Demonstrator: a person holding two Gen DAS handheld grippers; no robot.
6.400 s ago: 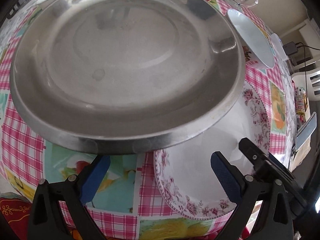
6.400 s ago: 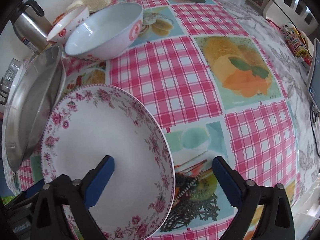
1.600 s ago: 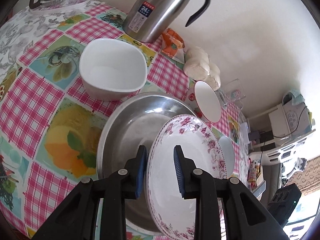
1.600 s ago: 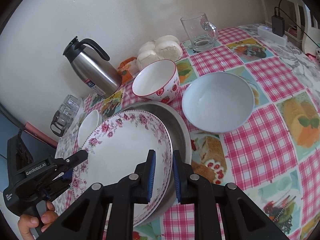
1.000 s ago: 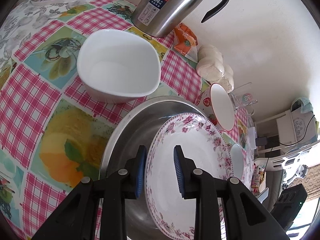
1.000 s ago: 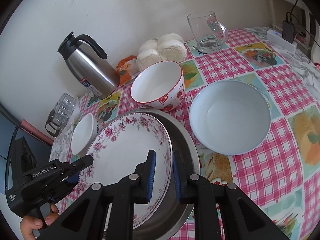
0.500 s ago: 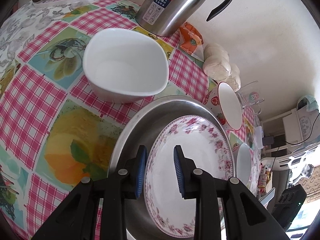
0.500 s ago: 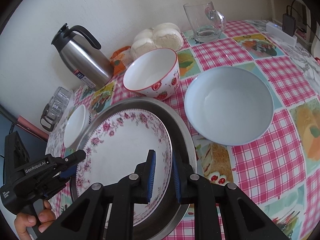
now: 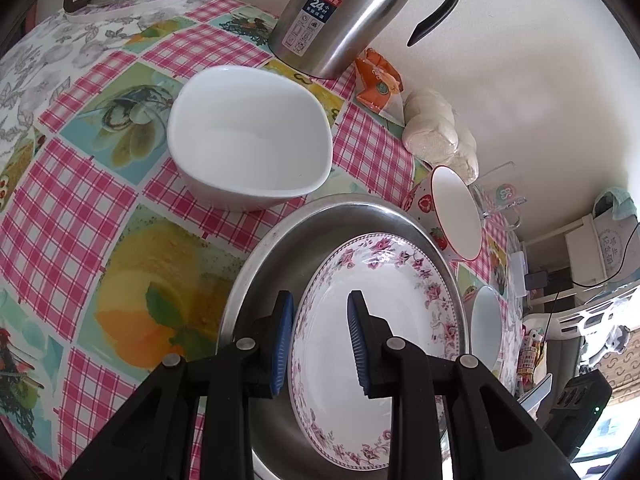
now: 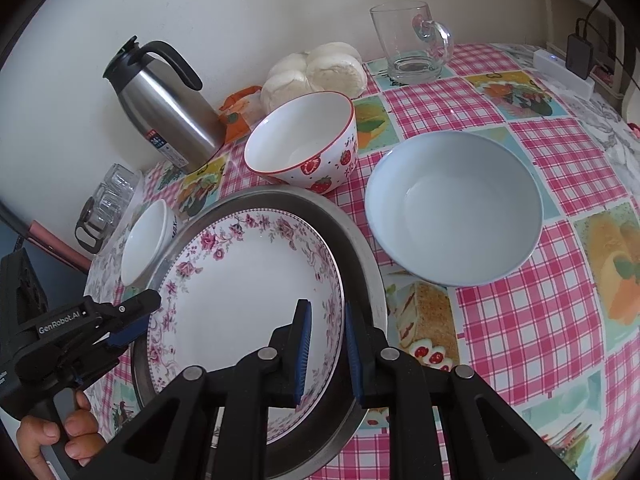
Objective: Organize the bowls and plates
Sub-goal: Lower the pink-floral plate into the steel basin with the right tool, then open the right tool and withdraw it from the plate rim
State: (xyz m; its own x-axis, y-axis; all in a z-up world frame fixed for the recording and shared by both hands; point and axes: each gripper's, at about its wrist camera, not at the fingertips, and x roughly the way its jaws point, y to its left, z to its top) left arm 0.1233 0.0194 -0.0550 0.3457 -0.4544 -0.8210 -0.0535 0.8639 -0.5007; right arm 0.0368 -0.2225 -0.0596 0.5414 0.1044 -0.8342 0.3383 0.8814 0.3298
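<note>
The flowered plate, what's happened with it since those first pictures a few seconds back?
Back then the flowered plate lay on the tablecloth beside the steel tray, both grippers open. Now the left gripper and right gripper each clamp a rim, and the plate is inside the tray. Over the last second it sank lower. The bowls and flask stayed put.

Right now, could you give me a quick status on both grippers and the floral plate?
Left gripper and right gripper each shut on the floral plate at opposite rims. Plate inside the steel tray. Strawberry bowl and pale bowl close beside the tray, nothing blocking.
</note>
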